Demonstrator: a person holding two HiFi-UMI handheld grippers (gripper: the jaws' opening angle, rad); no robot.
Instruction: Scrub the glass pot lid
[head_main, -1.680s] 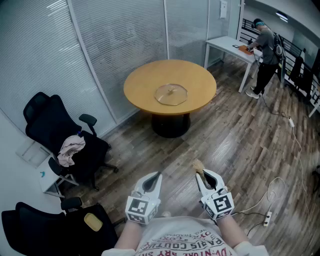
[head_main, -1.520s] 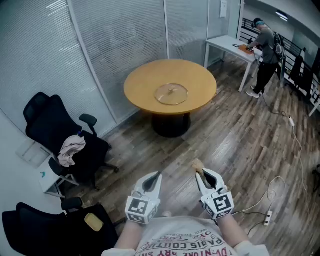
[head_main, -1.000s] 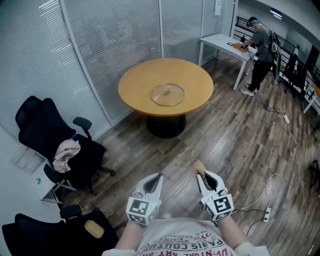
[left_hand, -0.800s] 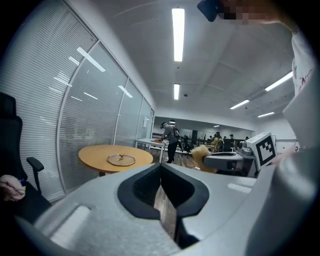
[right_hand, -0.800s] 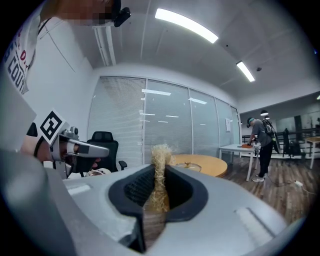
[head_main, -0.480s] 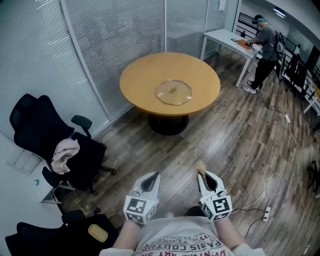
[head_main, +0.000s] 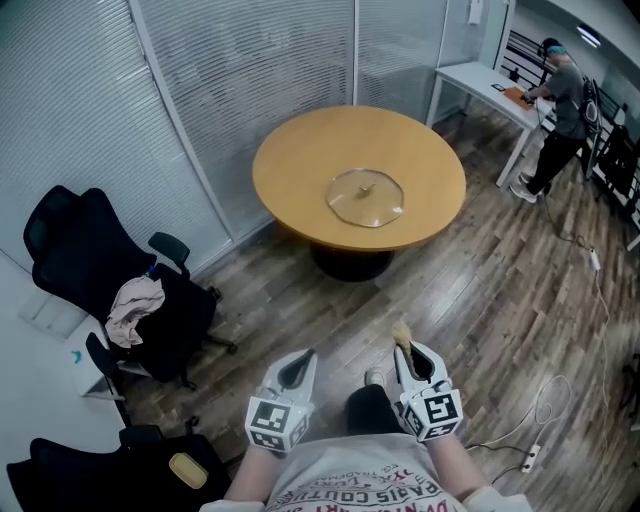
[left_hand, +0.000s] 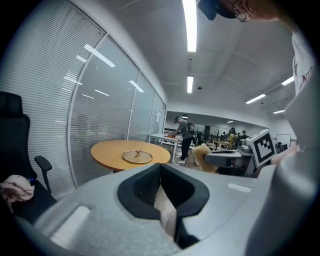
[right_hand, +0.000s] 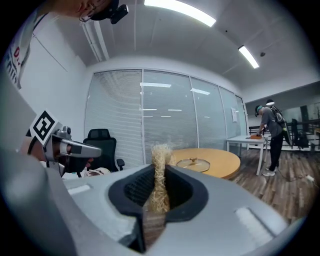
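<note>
The glass pot lid (head_main: 367, 197) lies flat on the round wooden table (head_main: 300, 165), far ahead of both grippers. It also shows small in the left gripper view as the lid (left_hand: 137, 156) and in the right gripper view as the lid (right_hand: 191, 162). My right gripper (head_main: 404, 345) is shut on a straw-coloured fibre scrubber (head_main: 401, 332), whose tuft (right_hand: 160, 172) sticks up between the jaws. My left gripper (head_main: 300, 360) is held beside it at waist height, shut with nothing in it (left_hand: 162, 200). Both hang over the wood floor.
Black office chairs (head_main: 95, 255) stand at the left, one with a cloth (head_main: 135, 303) on it. Glass walls with blinds run behind the table. A person (head_main: 562, 95) works at a white desk (head_main: 480, 80) at the back right. A cable and power strip (head_main: 528, 455) lie on the floor.
The table and lid have drawn nearer and shifted right in the head view. A knee now shows between the grippers. Both grippers keep the same pose.
</note>
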